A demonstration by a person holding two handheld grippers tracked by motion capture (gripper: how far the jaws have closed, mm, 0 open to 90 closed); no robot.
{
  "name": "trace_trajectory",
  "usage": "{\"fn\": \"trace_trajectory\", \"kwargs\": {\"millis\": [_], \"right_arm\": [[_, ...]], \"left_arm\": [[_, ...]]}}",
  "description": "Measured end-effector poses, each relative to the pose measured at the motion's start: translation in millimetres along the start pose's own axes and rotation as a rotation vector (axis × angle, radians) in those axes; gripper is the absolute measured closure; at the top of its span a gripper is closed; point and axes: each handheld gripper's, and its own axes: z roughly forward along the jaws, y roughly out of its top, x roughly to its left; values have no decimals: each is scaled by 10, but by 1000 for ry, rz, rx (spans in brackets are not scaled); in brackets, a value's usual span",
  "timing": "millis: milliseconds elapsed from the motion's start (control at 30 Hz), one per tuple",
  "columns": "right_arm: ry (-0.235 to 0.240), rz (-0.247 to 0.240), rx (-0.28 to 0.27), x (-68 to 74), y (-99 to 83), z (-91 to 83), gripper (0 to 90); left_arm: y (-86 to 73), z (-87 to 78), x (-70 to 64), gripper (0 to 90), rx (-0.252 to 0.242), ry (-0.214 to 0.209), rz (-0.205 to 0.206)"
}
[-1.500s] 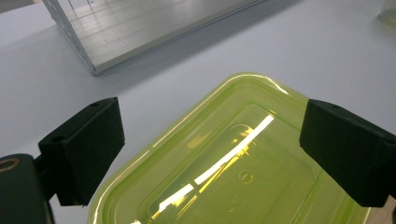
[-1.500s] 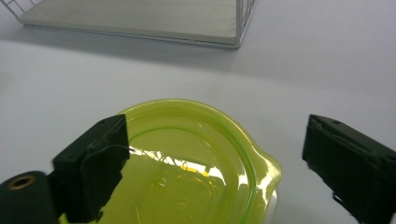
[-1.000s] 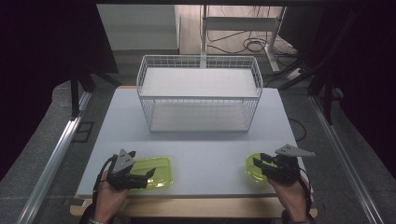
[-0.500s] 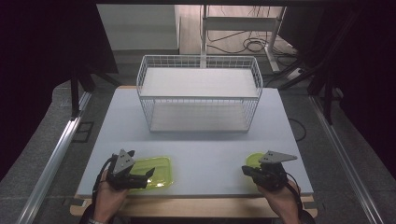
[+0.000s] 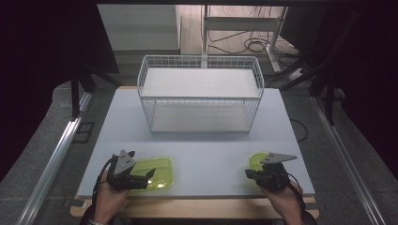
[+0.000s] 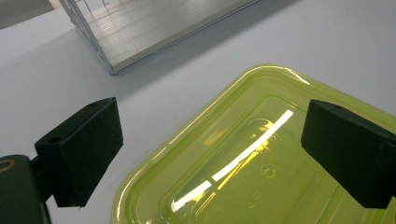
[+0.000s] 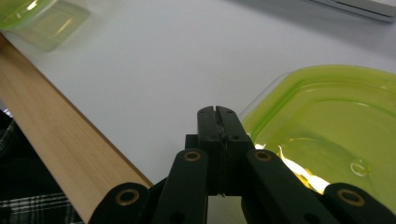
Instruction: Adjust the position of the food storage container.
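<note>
The right gripper [image 5: 253, 174] hides much of the smaller green lid [image 5: 257, 161].

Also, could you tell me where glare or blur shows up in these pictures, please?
Left gripper view: a bright streak of glare runs across the yellow-green lid. Right gripper view: glare glints on the near container, and the far container at top left is blurred. High view: dark surroundings, evenly lit table.

High view overhead, facing forward; claw views close, sharing table [image 5: 206, 154].
</note>
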Motion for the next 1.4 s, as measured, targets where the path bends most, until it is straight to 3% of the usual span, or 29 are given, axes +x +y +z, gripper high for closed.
{"fn": "trace_trajectory", "kwargs": {"millis": [767,933,1133,1200,1300,1400], "right_arm": [[-115,118,-79,-524,-141,-227,888],[-115,103,-86,-476,-127,-225,887],[-107,84,-76,-414,-115,-184,883],[-105,80,-76,-403,-115,-173,877],[-103,76,-74,-379,-112,-160,863],[-100,69,-73,-359,-108,-137,846]], "left_arm": [[19,29,-45,56,31,1,23],[43,-22,-17,57,40,2,-23],[31,-143,81,72,48,5,-44],[7,-185,119,122,48,16,-51],[-49,-259,183,267,59,12,-55],[-99,-300,241,504,70,-11,-86]]}}
